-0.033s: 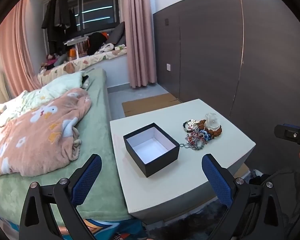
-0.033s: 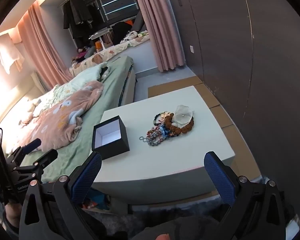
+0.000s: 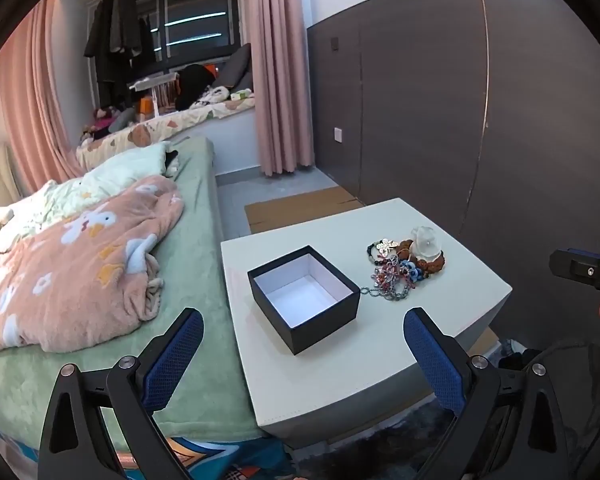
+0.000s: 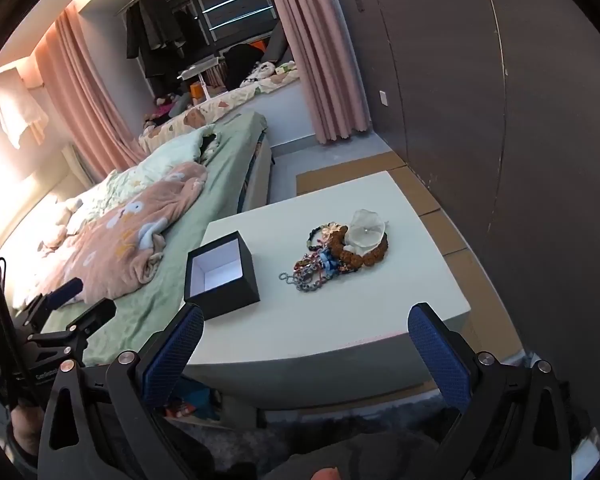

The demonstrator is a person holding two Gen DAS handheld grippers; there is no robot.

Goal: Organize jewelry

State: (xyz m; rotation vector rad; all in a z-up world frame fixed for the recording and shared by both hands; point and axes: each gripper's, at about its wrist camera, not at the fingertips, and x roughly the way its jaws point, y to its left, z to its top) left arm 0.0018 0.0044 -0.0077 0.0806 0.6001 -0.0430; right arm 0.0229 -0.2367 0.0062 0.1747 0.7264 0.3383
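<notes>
Beside the bed (image 3: 100,280), both grippers hang wide apart, empty: left gripper (image 3: 304,356), right gripper (image 4: 306,354). Ahead on the white table (image 4: 340,320), the jewelry pile (image 4: 340,252) lies near the empty box (image 3: 304,298). Best to lift one piece slowly so chains don't tangle.

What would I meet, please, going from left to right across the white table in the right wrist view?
Open black box → silver chain → blue and pink beaded bracelets → brown bead bracelet, all on the white table.
</notes>
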